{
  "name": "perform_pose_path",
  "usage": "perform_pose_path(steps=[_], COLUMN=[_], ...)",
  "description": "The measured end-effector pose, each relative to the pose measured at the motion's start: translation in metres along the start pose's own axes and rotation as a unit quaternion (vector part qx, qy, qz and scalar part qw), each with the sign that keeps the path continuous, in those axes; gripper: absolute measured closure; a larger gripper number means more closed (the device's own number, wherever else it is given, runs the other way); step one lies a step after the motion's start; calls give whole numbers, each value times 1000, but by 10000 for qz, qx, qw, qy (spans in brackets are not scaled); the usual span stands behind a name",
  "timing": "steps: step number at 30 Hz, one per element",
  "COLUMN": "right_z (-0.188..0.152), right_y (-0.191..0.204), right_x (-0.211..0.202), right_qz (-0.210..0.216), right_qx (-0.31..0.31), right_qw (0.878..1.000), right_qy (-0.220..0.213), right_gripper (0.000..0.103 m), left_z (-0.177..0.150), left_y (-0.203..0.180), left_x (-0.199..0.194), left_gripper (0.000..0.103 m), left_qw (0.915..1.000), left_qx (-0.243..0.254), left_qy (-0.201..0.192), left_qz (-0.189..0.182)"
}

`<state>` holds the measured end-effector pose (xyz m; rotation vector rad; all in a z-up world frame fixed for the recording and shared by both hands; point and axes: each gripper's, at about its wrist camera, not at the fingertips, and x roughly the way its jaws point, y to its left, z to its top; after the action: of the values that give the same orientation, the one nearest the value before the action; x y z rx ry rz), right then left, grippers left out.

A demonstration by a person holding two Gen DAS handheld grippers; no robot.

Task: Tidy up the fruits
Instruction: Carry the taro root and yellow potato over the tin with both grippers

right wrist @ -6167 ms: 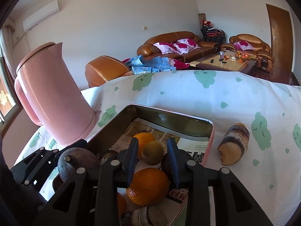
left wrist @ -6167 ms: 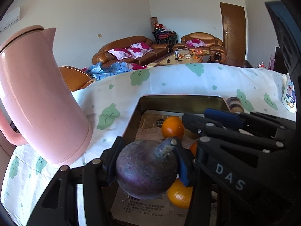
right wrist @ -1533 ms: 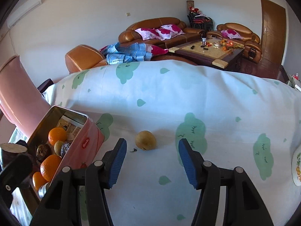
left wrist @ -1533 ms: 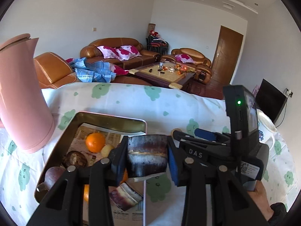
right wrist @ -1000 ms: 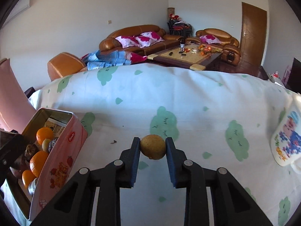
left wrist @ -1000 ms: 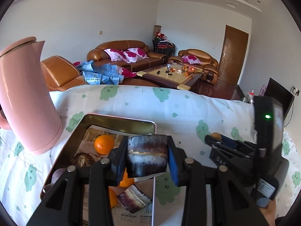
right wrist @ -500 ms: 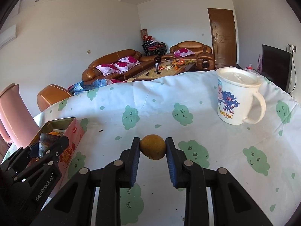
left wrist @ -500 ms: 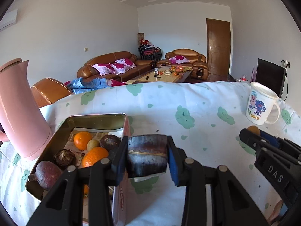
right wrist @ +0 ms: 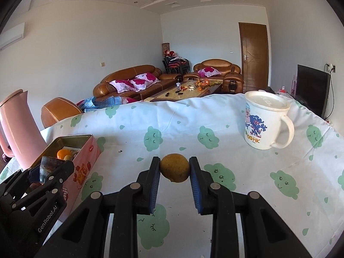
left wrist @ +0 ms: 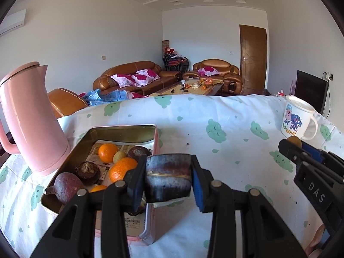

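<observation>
Left gripper [left wrist: 168, 179]: jaws clamped on a dark sugarcane segment [left wrist: 168, 177], held above the near right corner of the pink tin [left wrist: 150, 225]; compared with a second ago, both devices have risen and the view has swung rightward, bringing the cartoon mug [right wrist: 265, 120] into frame. Right gripper [right wrist: 174, 171]: jaws clamped on a small yellow-brown fruit [right wrist: 174, 170], now lifted clear of the tablecloth [right wrist: 215, 116] and carried well right of the tin. The tin holds oranges [left wrist: 107, 152], a mangosteen [left wrist: 67, 184] and other dark fruit; the pink kettle [left wrist: 30, 118] stands just beside it. Judgement: both pieces are secured; each requires transport back over the tin and release.
</observation>
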<state>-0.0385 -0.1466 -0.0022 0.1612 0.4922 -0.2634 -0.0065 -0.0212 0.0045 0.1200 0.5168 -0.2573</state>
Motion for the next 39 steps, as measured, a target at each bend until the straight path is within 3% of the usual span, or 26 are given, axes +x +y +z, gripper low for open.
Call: perform_pose_path(steps=[23,39], right_z=[-9,-18], right_y=[37,58], right_x=[-21,-31], right_qz=[172,407], right_qx=[-649,-671], right_qw=[9973,9966], right_qy=[-285,-252], right_gripper=[74,74], left_z=[4,-2], left_y=[23,40], left_x=[-11,-16], left_gripper=[63,63], left_qw=[9999,9998], left_qx=[13,-29], left_qy=[-128,-181], left_qz=[-75,79])
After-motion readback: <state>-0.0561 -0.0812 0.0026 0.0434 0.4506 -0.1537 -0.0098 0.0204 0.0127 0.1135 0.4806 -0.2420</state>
